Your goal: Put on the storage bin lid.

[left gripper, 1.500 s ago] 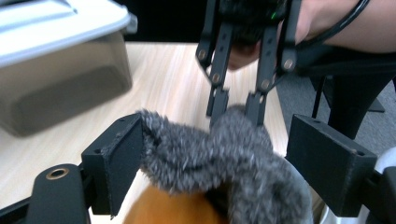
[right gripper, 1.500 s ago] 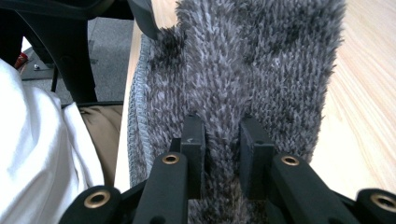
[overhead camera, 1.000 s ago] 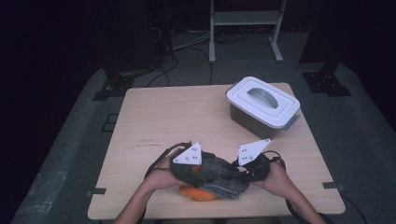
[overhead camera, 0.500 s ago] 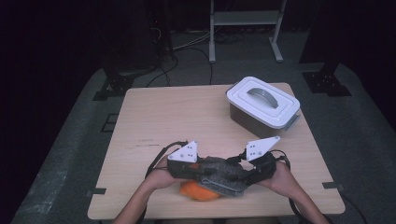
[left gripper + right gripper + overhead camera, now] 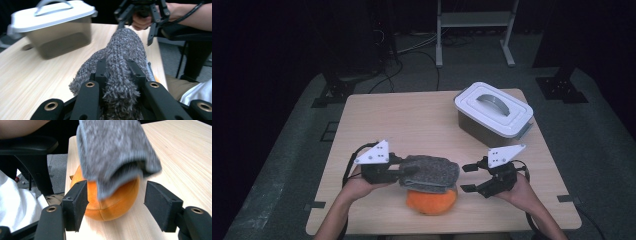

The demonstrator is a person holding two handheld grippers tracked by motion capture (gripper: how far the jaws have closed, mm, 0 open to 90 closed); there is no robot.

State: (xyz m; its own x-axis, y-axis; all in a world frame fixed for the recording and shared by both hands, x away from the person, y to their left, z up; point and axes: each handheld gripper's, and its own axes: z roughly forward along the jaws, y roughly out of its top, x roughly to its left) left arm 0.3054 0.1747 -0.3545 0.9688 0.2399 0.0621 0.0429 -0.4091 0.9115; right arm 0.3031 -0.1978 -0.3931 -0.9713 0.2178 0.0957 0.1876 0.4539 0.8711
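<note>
- Pale wood table [image 5: 412, 120] carries everything.
- Near left, the left gripper [image 5: 399, 172] is clamped on a fuzzy grey fabric piece [image 5: 430, 173], lifted off the table.
- Just below it, a round orange plush ball [image 5: 431, 201] lies near the front edge.
- Right gripper [image 5: 468, 177] stands wide, empty, its jaws having just been opening.
- Far right sits a white-lidded grey plastic box [image 5: 494, 112].

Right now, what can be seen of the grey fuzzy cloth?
The grey fuzzy cloth is a thick, fleecy piece folded double, looking soft and shaggy. The left claw is shut on one end and holds it roughly level. Its free end drapes over the orange plush ball near the table's front edge. The right claw is open, short of it.
</note>
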